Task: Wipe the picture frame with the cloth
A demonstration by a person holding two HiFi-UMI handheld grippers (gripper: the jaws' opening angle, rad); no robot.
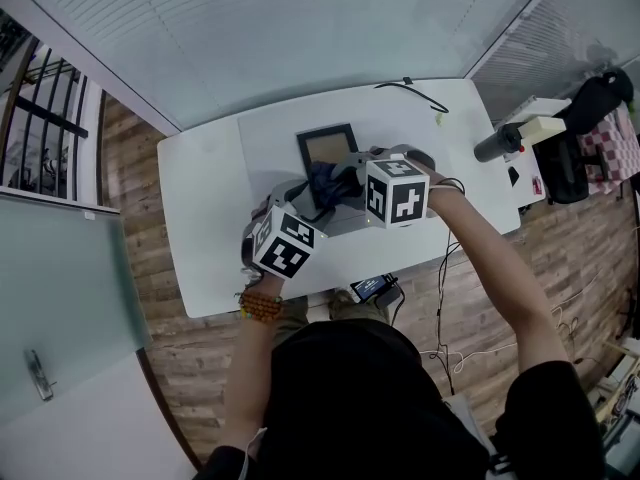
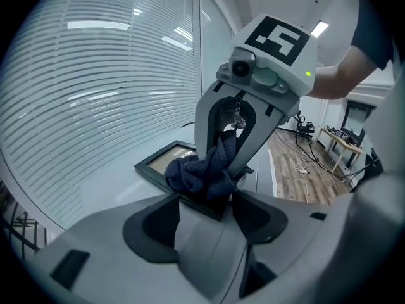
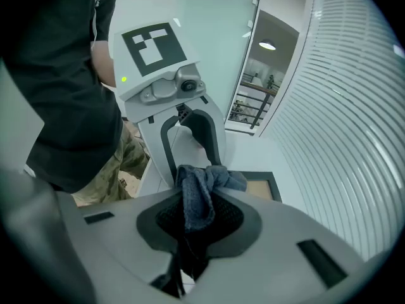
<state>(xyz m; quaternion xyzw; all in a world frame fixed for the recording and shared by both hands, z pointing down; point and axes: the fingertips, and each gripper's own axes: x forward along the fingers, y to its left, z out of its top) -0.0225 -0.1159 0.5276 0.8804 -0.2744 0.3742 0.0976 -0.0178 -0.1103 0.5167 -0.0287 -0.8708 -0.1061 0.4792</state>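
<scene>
Picture frame (image 1: 328, 146) lies seemingly flat on the table (image 1: 205, 218), long axis running 12–6 in the head view; cloth (image 1: 326, 182), a dark blue wad, sits on its 6 o'clock end, glass toward 12 bare; right tool (image 3: 197, 209) reaches in from 3–4 o'clock w/ jaws clamped on the cloth, a tail hanging thru them; left tool (image 2: 205, 202) sits at 7 o'clock, jaws wide, frame's near corner just btwn the tips, no pad contact that I can see; so the unwiped face lies at 12 from the wad; next stroke prob needs the right tool pushing along the long axis, away from the person; left tool is nearer the near edge, well placed to steady it.
</scene>
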